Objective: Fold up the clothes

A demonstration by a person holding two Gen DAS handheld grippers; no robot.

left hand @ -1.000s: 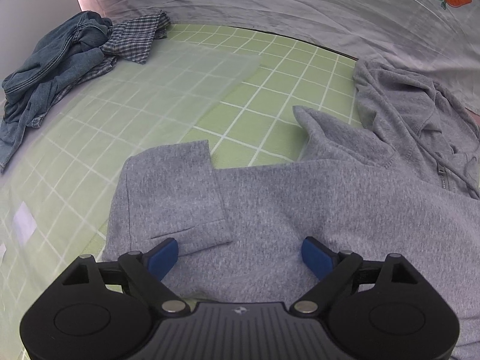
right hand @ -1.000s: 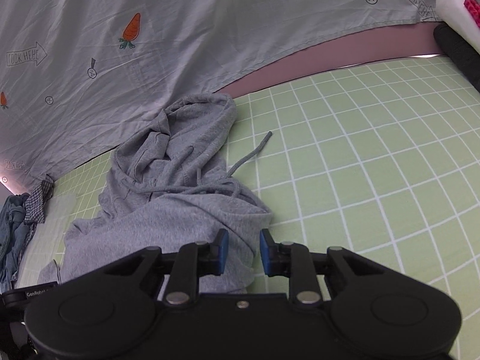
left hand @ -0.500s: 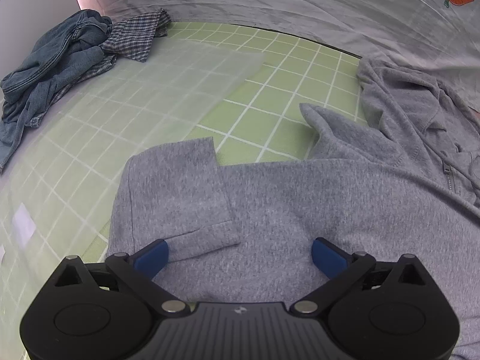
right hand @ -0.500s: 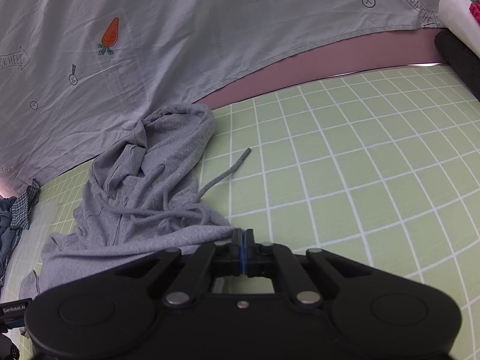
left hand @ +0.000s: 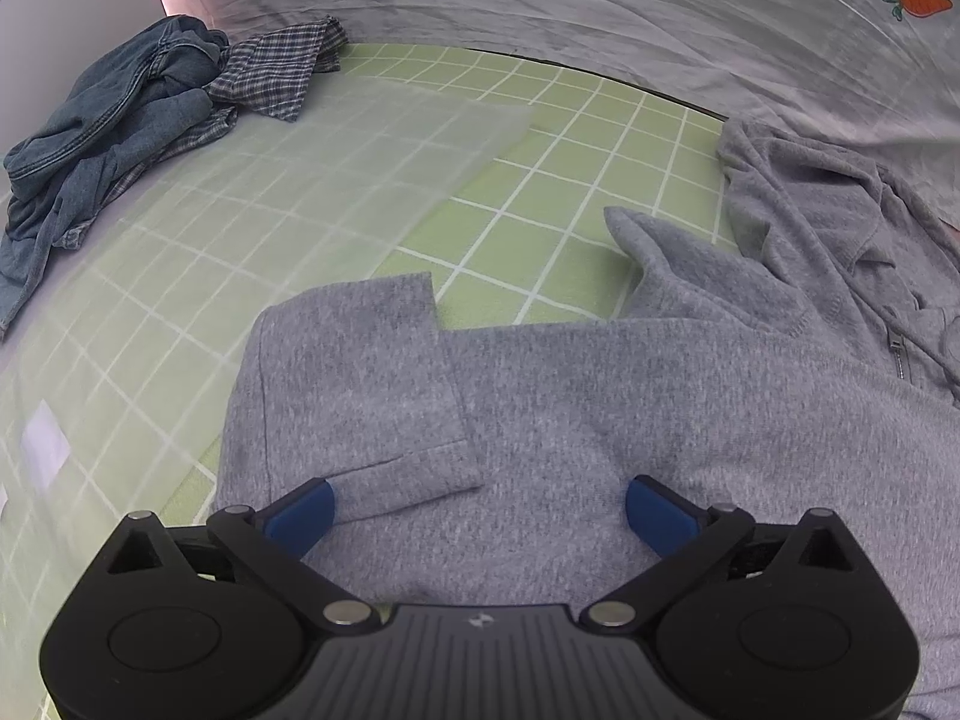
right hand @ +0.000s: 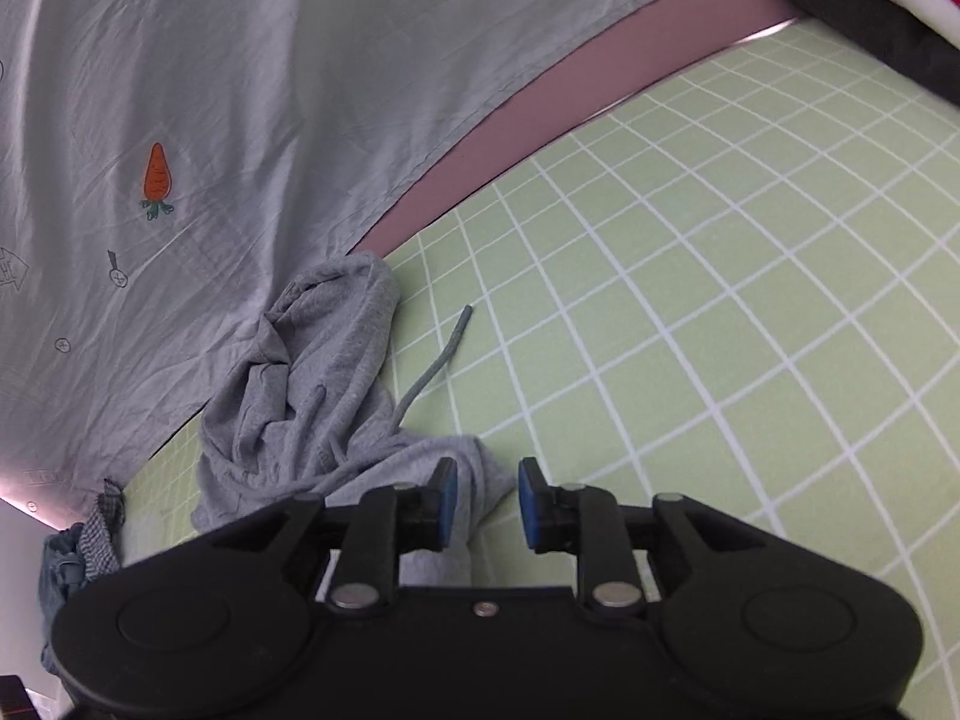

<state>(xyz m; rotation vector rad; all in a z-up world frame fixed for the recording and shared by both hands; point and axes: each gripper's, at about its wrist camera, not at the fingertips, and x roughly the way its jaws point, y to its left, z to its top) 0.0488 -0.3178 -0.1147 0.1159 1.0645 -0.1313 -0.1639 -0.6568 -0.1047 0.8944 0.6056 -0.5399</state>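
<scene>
A grey zip hoodie (left hand: 600, 396) lies spread on the green grid mat, one sleeve folded across its body (left hand: 360, 384). My left gripper (left hand: 480, 510) hovers over the hoodie's near part, jaws wide open and empty. In the right wrist view the hoodie's hood (right hand: 318, 372) is bunched by the wall cloth, with a drawstring (right hand: 432, 366) trailing on the mat. My right gripper (right hand: 487, 501) stands open by a small gap. A fold of the hoodie's edge (right hand: 474, 468) lies between its pads, which do not pinch it.
A heap of denim (left hand: 114, 138) and a checked shirt (left hand: 276, 78) sits at the mat's far left on a translucent sheet (left hand: 336, 162). A grey carrot-print cloth (right hand: 240, 120) hangs behind. A black roll (right hand: 858, 18) lies far right. Bare green mat (right hand: 720, 330) stretches right of the hoodie.
My right gripper closed on the hoodie's edge half a second ago and has opened again; its view tilted and shifted right. My left gripper opened slightly wider over the hoodie.
</scene>
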